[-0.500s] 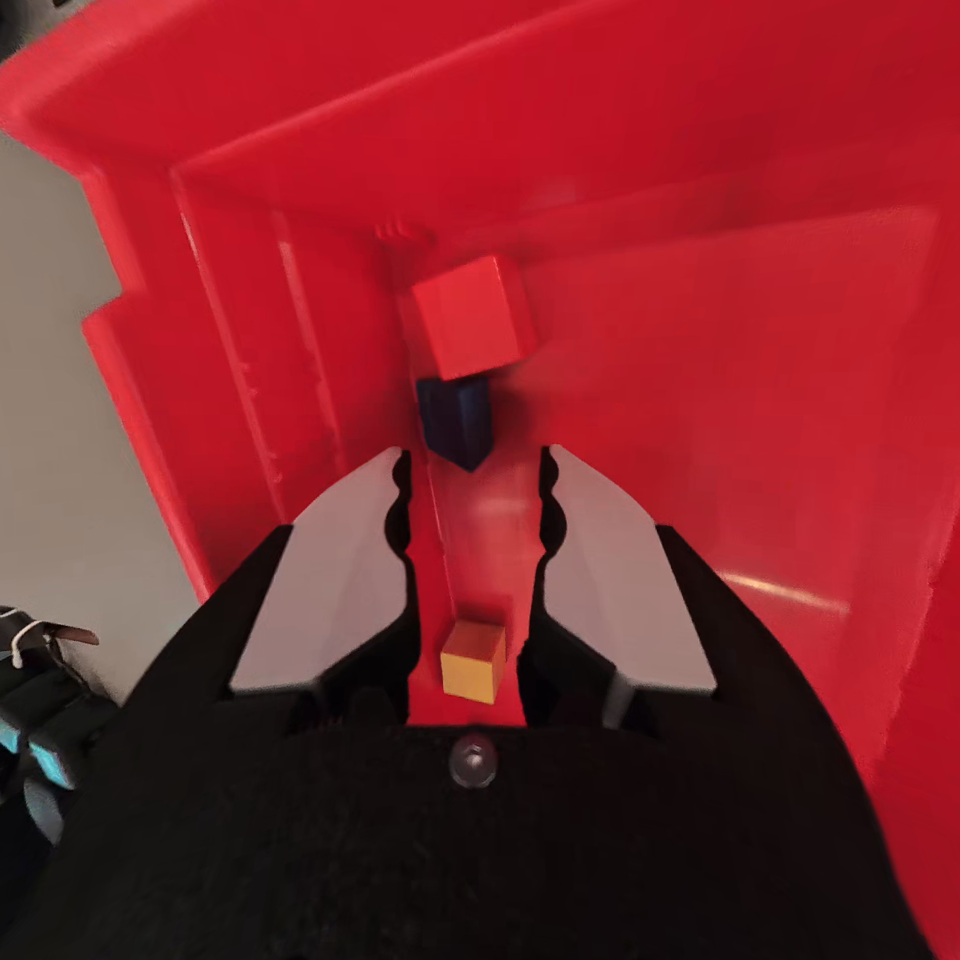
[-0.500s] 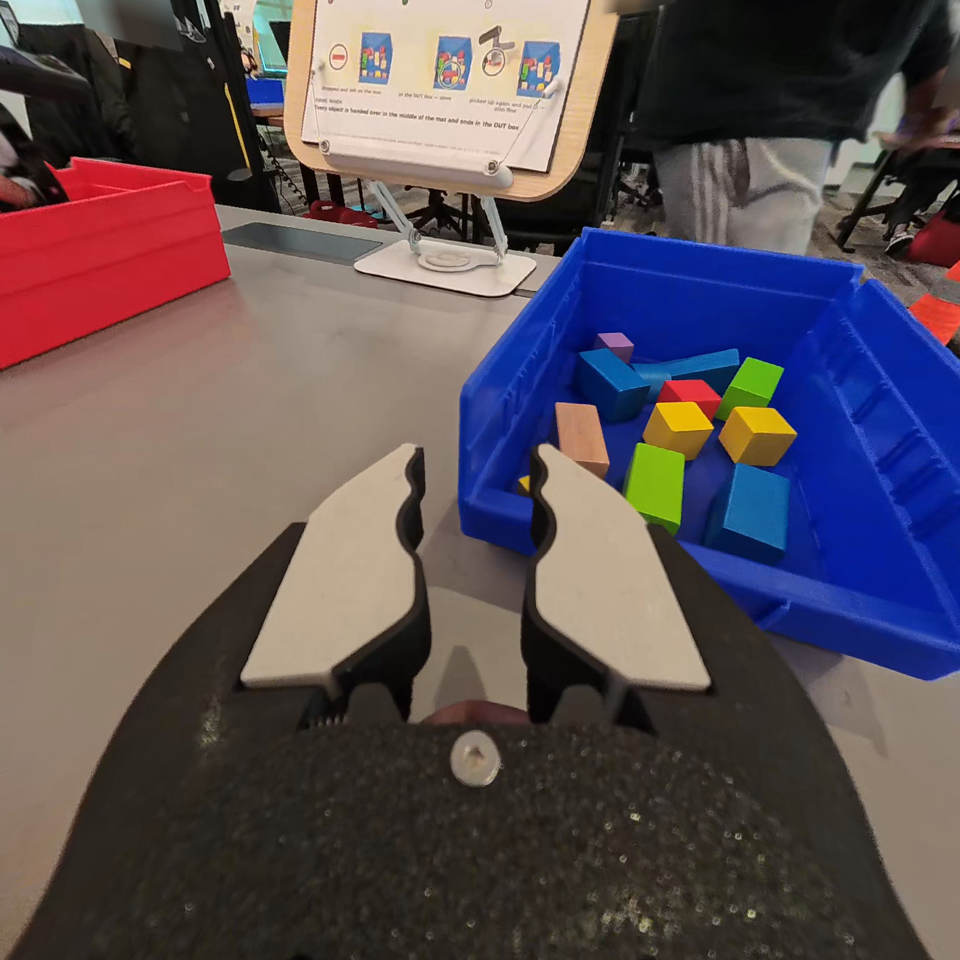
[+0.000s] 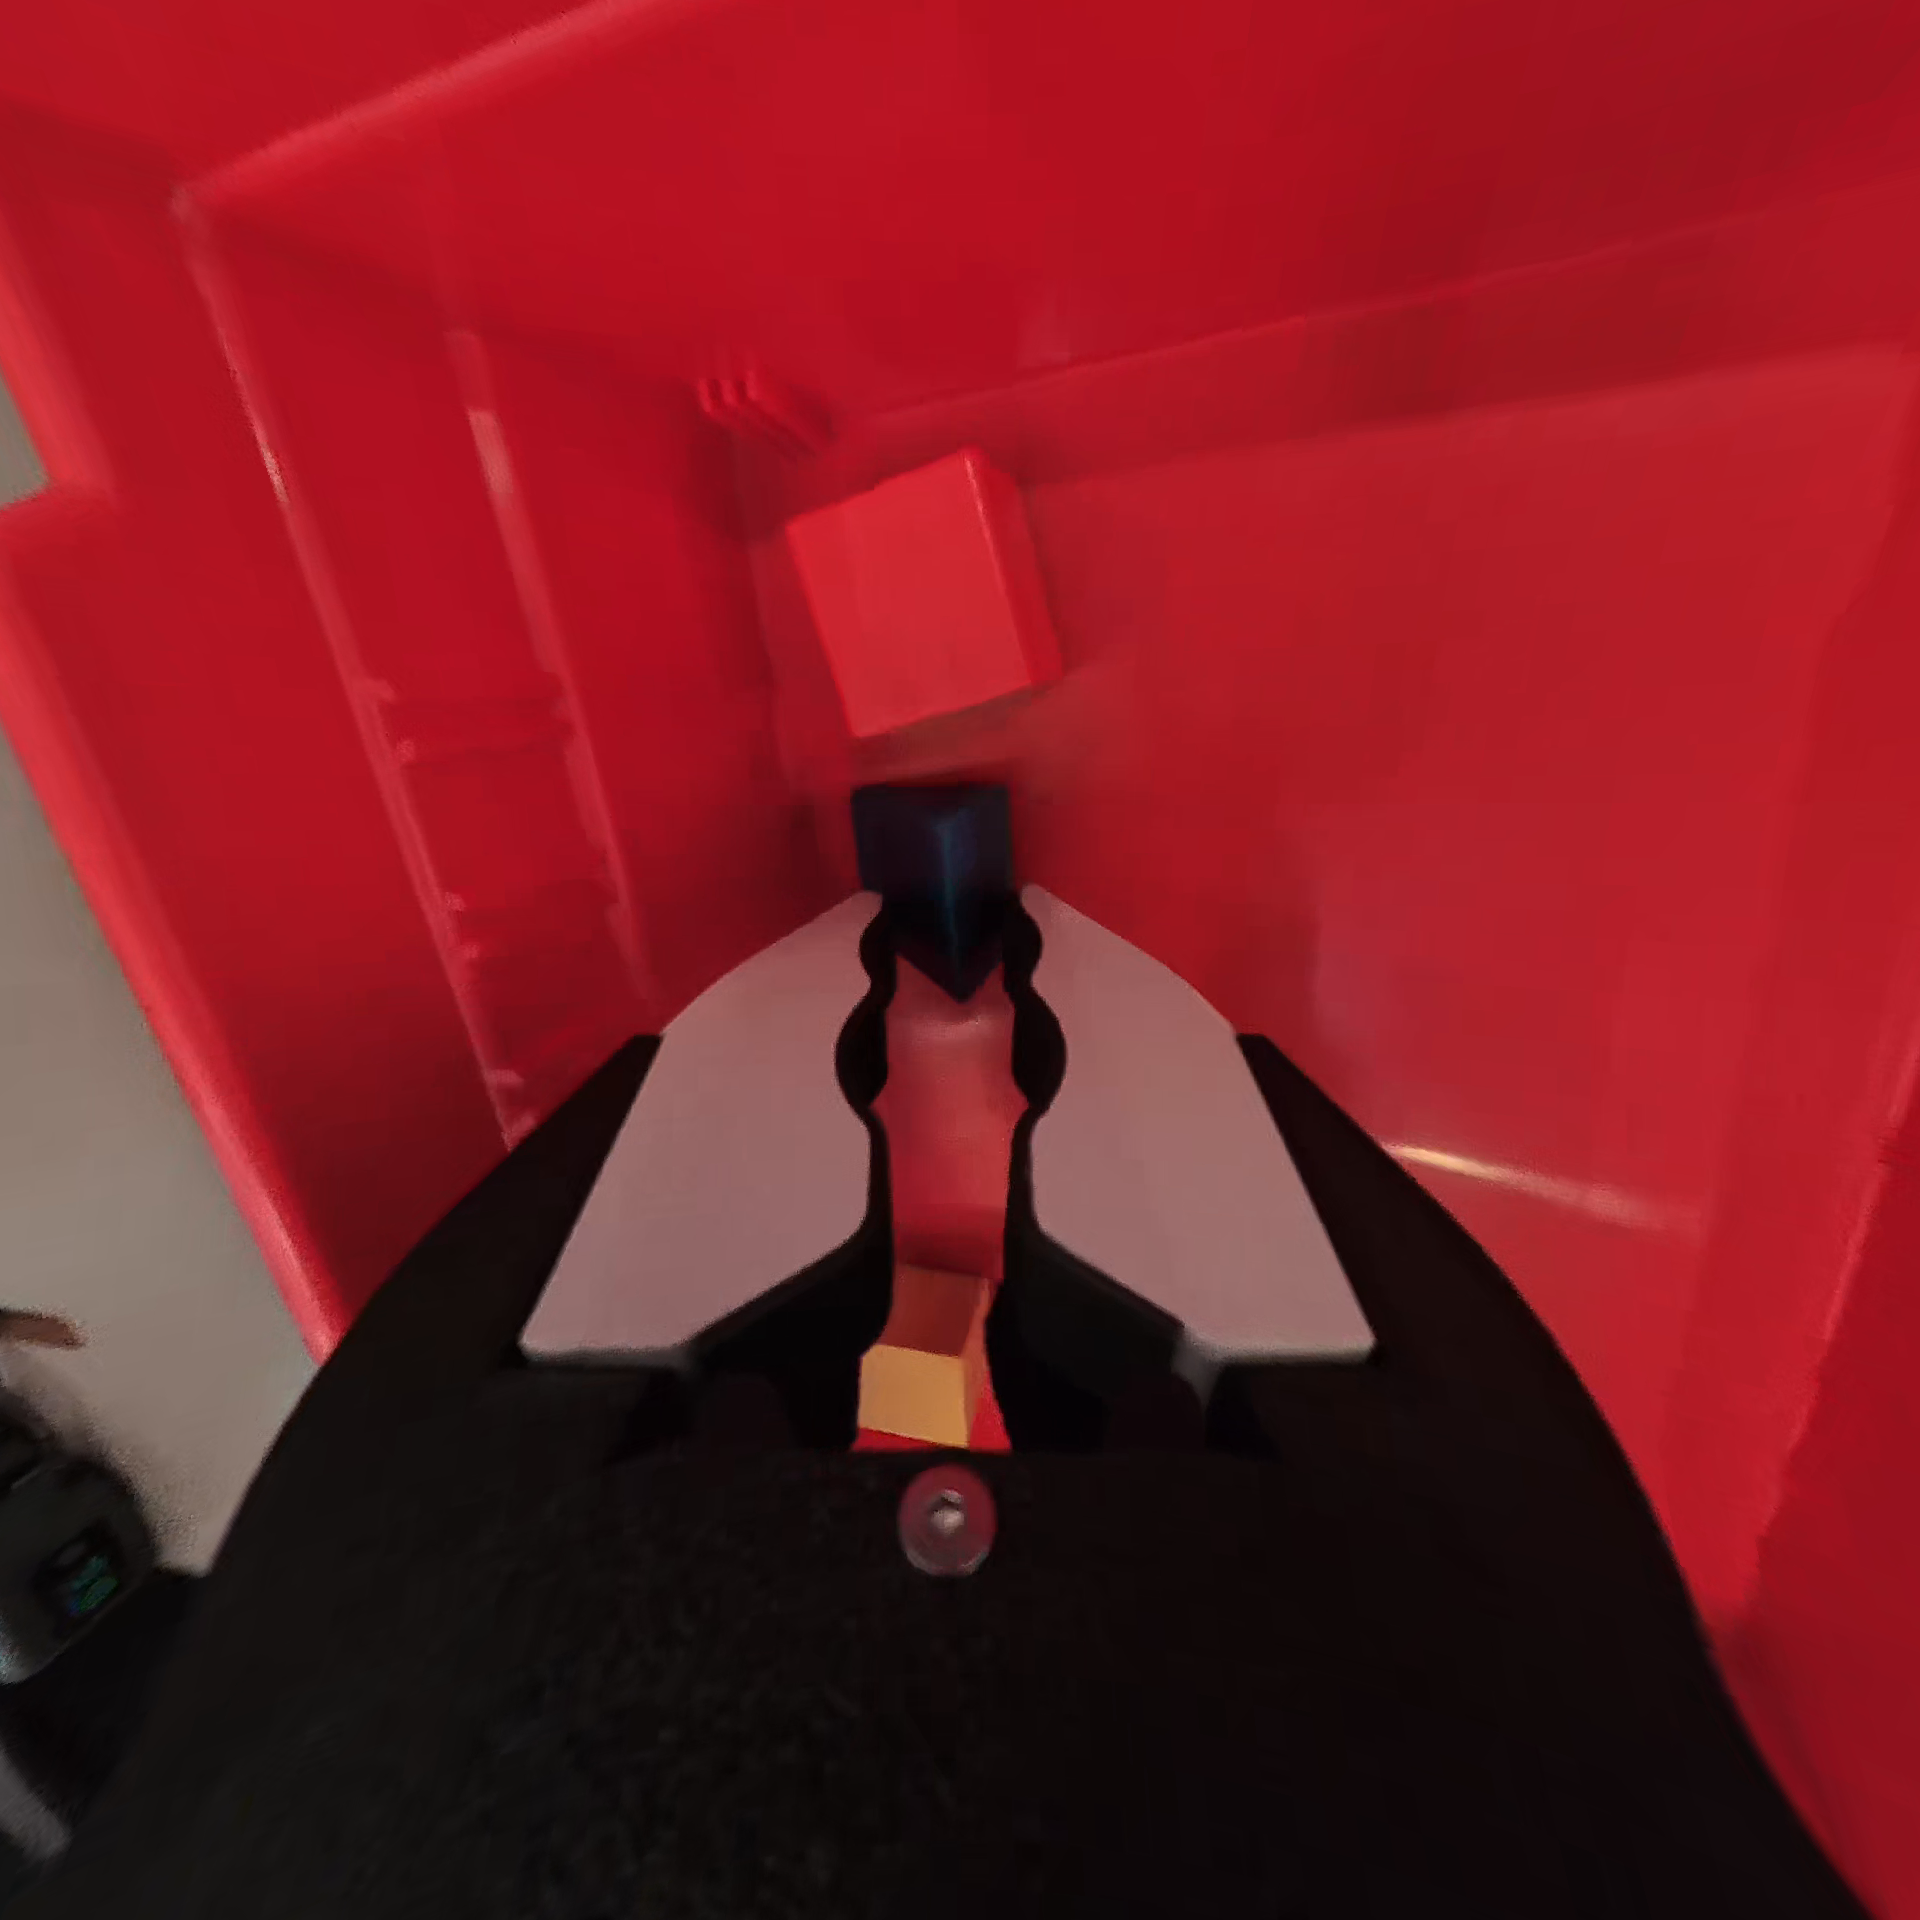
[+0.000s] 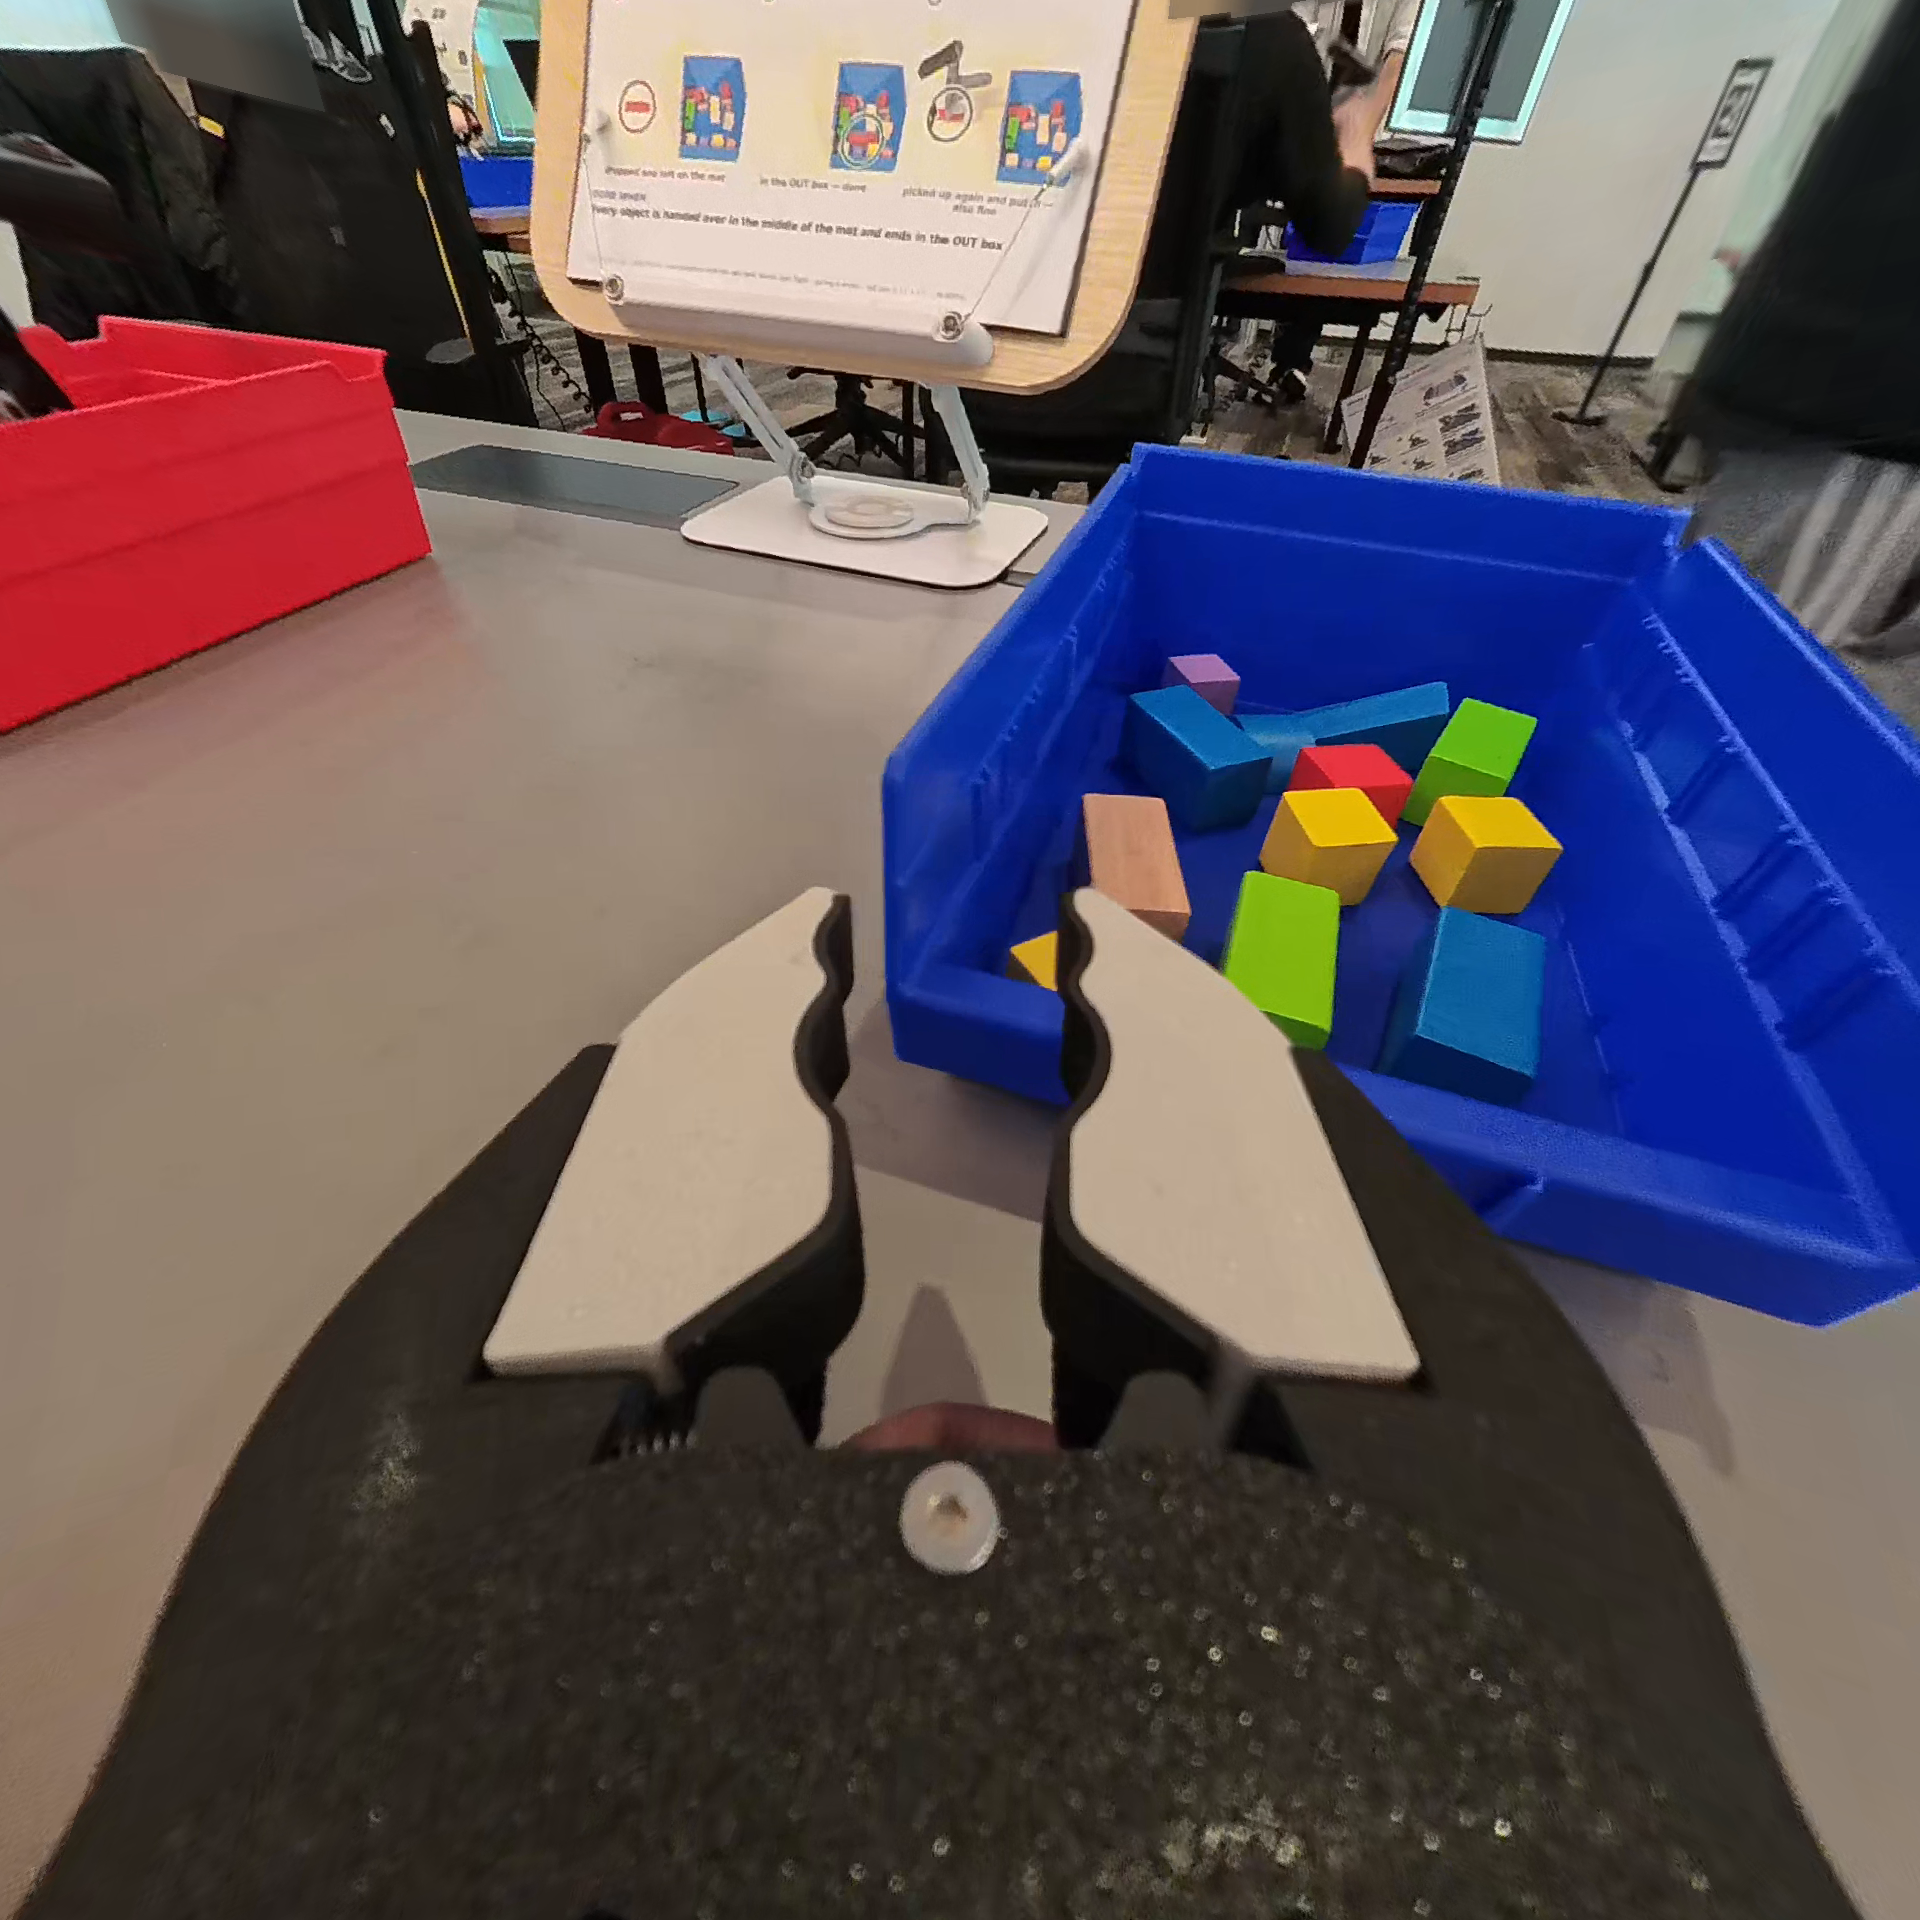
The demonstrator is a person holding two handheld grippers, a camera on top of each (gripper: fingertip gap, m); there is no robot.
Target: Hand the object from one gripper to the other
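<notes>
A printed instruction sheet [image 4: 831, 156] on a wooden stand [image 4: 862, 343] bears writing; a floor sign [image 4: 1730, 109] seems too blurred to read.

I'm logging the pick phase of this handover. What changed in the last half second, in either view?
The left hand-held gripper pushed deeper into the red bin and narrowed, its fingertips now flanking the dark blue block; contact is unclear. The right hand-held gripper stayed open and empty beside the blue bin.

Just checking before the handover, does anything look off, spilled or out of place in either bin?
Nothing stands out. The blocks lie loose inside the blue bin, none on the table. In the red bin, the left gripper closes around a dark blue block.
</notes>
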